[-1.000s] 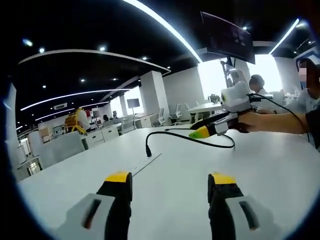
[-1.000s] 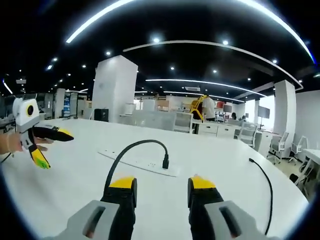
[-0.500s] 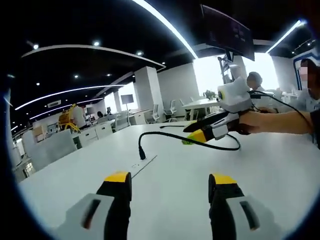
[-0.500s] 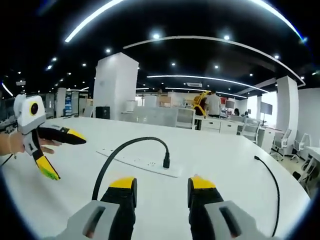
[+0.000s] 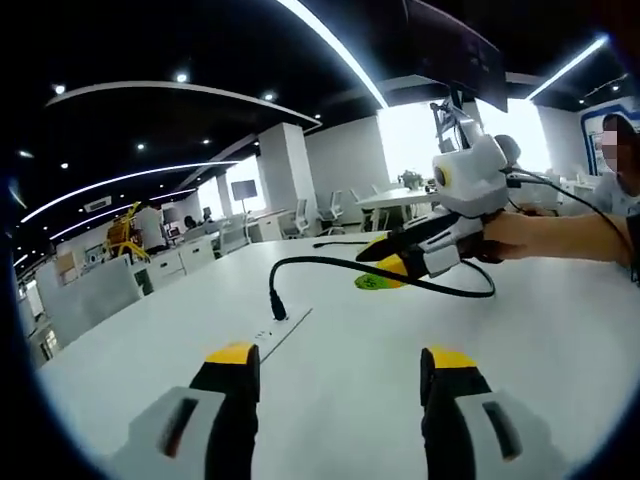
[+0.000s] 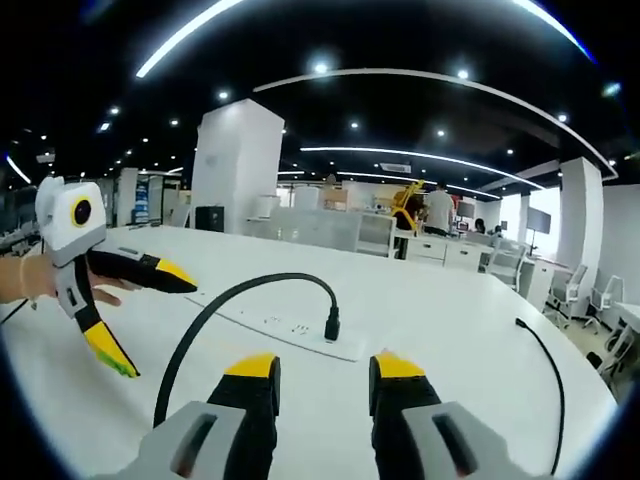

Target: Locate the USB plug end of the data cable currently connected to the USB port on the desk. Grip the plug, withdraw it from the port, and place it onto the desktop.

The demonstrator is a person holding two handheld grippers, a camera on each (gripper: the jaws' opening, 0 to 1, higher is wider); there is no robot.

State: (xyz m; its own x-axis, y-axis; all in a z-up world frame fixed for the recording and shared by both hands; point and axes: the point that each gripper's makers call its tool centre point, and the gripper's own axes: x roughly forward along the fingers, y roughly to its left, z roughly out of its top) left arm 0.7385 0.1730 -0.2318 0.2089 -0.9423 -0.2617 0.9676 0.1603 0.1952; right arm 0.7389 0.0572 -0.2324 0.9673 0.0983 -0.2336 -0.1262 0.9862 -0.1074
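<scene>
A black USB plug (image 6: pixel 331 326) stands upright in the white port strip (image 6: pixel 285 327) set into the white desk (image 6: pixel 440 330). Its black cable (image 6: pixel 215 315) arcs up and runs back toward my right gripper (image 6: pixel 325 368), which is open and a short way in front of the plug, holding nothing. In the left gripper view the same plug (image 5: pixel 278 304) sits in the strip (image 5: pixel 284 331), ahead and left of my open left gripper (image 5: pixel 340 360). The right gripper (image 5: pixel 370 268) reaches in from the right, held by a hand. The left gripper (image 6: pixel 150 325) shows at the left, jaws wide apart.
A second black cable (image 6: pixel 548 370) lies on the desk's right side. White desks, chairs and a pillar (image 6: pixel 235 170) fill the office behind. A person in yellow (image 6: pixel 410 205) stands far back. A dark monitor (image 5: pixel 455 50) hangs overhead.
Both grippers have moved nearer to each other and to the plug, which looks larger. The plug stays in the strip. My right jaws have narrowed slightly.
</scene>
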